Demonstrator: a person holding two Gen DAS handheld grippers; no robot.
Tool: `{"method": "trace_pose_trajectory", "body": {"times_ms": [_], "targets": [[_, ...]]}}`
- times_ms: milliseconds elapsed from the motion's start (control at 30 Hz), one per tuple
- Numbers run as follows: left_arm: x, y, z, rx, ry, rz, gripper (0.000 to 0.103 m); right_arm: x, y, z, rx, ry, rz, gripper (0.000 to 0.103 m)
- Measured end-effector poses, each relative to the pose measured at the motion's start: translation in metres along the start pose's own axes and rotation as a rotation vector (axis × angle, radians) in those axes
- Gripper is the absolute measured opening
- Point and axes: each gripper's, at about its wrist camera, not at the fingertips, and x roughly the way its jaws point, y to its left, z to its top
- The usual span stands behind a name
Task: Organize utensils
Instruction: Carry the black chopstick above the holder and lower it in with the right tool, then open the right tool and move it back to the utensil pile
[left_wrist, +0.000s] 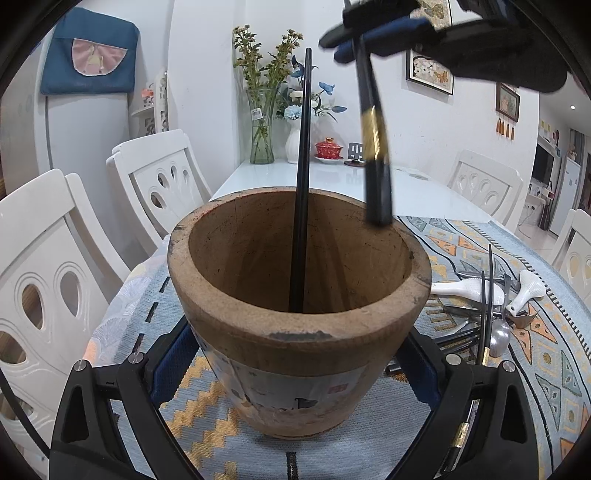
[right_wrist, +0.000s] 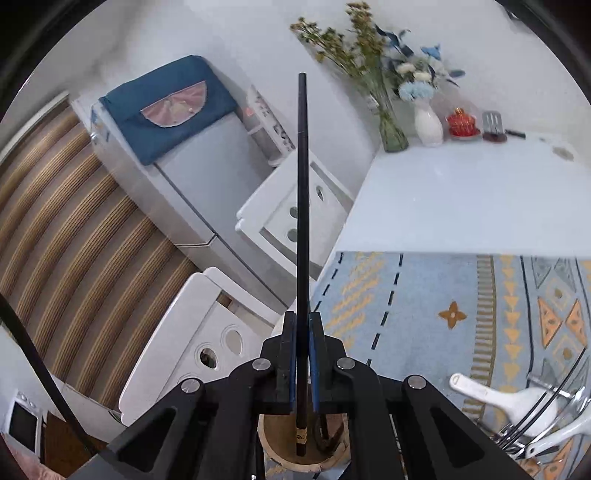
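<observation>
Left gripper (left_wrist: 295, 373) clamps a brown wooden pot (left_wrist: 299, 295) by its lower body, one finger (left_wrist: 173, 362) on each side, pads pressed to the wall; pot upright on a patterned cloth (left_wrist: 554, 350); one black chopstick (left_wrist: 301, 184) already stands inside, leaning on the inner wall. Right gripper (right_wrist: 303, 332) clenched on a second chopstick (right_wrist: 303, 203), held near its gold-banded end; in the right wrist view that end hangs over the pot mouth (right_wrist: 280, 439), the thin end pointing away from the camera; in the left wrist view the banded end is level with the far rim, above it. Right of the pot, loose utensils lie on the cloth: white spoons (left_wrist: 469, 288), more black chopsticks, metal pieces, partly overlapping. Farther back: white table (left_wrist: 424, 192), glass vase (left_wrist: 262, 125) with flowers, white vase (left_wrist: 293, 142), red lidded cup (left_wrist: 328, 147), white chairs (left_wrist: 162, 177).
</observation>
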Motion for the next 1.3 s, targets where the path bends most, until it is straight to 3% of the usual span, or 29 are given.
{"method": "trace_pose_trajectory", "body": {"times_ms": [133, 533, 733, 767, 833, 900, 933, 1100, 1300], "targets": [[0.001, 0.001, 0.001, -0.002, 0.001, -0.003, 0.097, 0.013, 0.004, -0.008, -0.051, 0.038, -0.016, 0.005], [0.002, 0.003, 0.001, -0.004, 0.005, -0.004, 0.097, 0.035, -0.002, -0.027, -0.046, 0.162, -0.008, 0.005], [0.003, 0.003, 0.001, -0.004, 0.008, -0.004, 0.097, 0.044, 0.004, -0.034, -0.069, 0.237, -0.012, 0.009], [0.004, 0.003, 0.001, -0.004, 0.009, -0.004, 0.097, 0.044, 0.004, -0.033, -0.064, 0.237, -0.010, 0.013], [0.004, 0.003, 0.001, -0.005, 0.009, -0.004, 0.097, 0.041, 0.006, -0.030, -0.058, 0.223, 0.000, 0.024], [0.004, 0.003, 0.001, -0.004, 0.009, -0.004, 0.097, 0.035, 0.010, -0.025, -0.063, 0.199, 0.000, 0.045], [0.004, 0.003, 0.001, -0.004, 0.009, -0.004, 0.097, 0.030, 0.011, -0.022, -0.069, 0.174, -0.007, 0.048], [0.004, 0.003, 0.001, -0.004, 0.009, -0.004, 0.097, 0.005, 0.007, -0.004, -0.048, 0.104, -0.019, 0.049], [0.004, 0.003, 0.001, -0.005, 0.009, -0.005, 0.097, -0.040, -0.029, 0.016, 0.073, -0.008, -0.048, 0.049]]}}
